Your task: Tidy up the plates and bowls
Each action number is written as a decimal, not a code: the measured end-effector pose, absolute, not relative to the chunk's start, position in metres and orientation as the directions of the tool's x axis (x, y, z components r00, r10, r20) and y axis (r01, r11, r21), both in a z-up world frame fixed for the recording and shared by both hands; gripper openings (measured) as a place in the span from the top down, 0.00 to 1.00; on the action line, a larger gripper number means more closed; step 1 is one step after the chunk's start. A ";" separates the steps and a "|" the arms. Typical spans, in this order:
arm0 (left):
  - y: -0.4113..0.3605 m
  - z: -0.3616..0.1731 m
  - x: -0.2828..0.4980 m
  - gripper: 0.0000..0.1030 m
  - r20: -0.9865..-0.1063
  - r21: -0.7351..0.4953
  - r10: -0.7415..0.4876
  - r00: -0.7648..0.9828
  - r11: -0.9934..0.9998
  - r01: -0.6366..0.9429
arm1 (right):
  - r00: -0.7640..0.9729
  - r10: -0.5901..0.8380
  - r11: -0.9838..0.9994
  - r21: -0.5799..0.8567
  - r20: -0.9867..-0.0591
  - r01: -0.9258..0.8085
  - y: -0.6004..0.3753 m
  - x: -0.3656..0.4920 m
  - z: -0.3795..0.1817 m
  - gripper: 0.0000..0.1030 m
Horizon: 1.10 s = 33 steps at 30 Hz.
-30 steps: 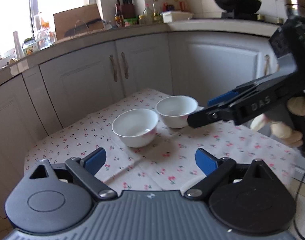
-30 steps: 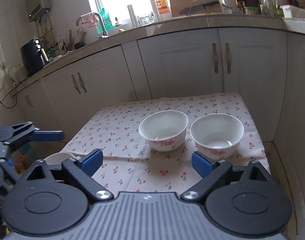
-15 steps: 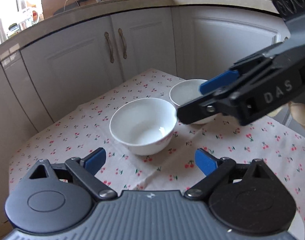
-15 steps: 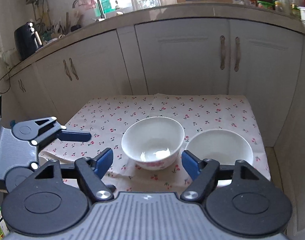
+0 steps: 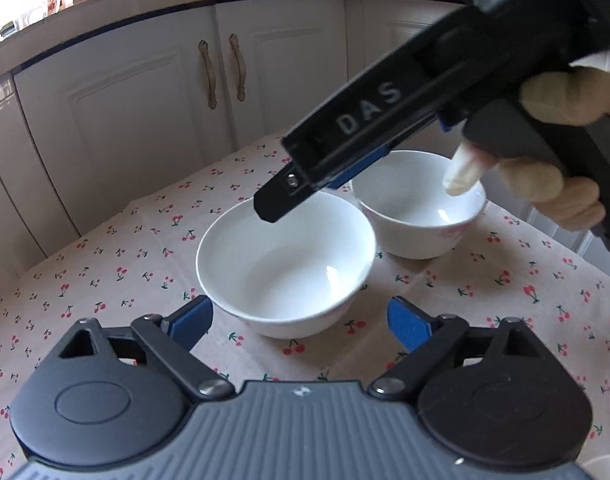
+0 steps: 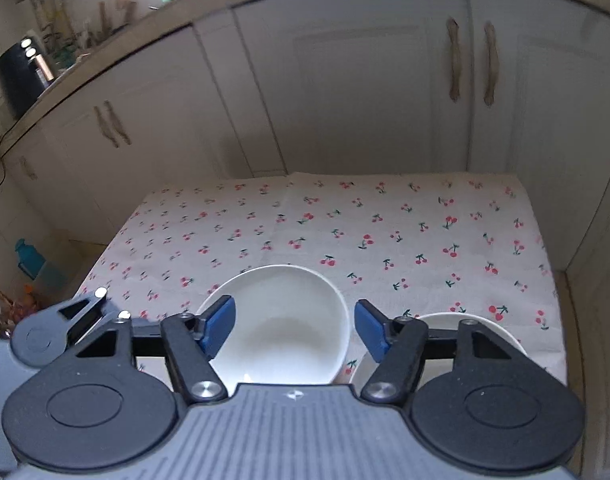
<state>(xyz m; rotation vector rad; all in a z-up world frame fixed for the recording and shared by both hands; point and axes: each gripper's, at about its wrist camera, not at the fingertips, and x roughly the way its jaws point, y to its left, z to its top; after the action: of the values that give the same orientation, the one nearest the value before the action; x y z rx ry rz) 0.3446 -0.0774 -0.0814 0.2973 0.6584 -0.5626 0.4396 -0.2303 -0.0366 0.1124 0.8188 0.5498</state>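
Two white bowls stand side by side on a cherry-print tablecloth. The near bowl lies just ahead of my open left gripper, between its blue pads. The second bowl stands behind it to the right. My right gripper is open and hovers right above the near bowl, its pads spanning the bowl's width. The second bowl's rim shows behind the right finger. The right gripper's body crosses the left wrist view above both bowls.
White kitchen cabinets close the table in behind and to the right. The countertop holds small appliances and bottles. The tablecloth's far part shows only cherries. A teal bottle stands on the floor at the left.
Both grippers have moved forward and down toward the near bowl. The right gripper now hovers over it, and the left gripper has come up close to its near side.
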 end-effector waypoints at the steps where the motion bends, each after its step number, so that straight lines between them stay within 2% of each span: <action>1: -0.077 -0.083 0.347 0.10 -0.650 0.085 -0.394 0.650 0.812 0.577 | 0.543 0.508 0.855 0.313 -0.669 -0.414 -0.230 0.445 -0.039 0.35; 7: -0.076 -0.086 0.356 0.13 -0.656 0.070 -0.403 0.639 0.810 0.582 | 0.507 0.505 0.854 0.319 -0.699 -0.412 -0.223 0.459 -0.048 0.42; 19: -0.071 -0.084 0.366 0.15 -0.653 0.029 -0.415 0.633 0.822 0.569 | 0.488 0.508 0.849 0.316 -0.709 -0.424 -0.222 0.459 -0.053 0.41; 33: -0.075 -0.085 0.368 0.14 -0.662 0.056 -0.404 0.632 0.814 0.578 | 0.478 0.512 0.847 0.328 -0.713 -0.419 -0.221 0.467 -0.055 0.40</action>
<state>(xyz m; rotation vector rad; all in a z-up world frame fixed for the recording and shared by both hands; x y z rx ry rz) 0.3678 -0.0748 -0.0849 0.2750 0.6835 -0.5699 0.4666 -0.2211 -0.0552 0.1137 0.9091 0.5698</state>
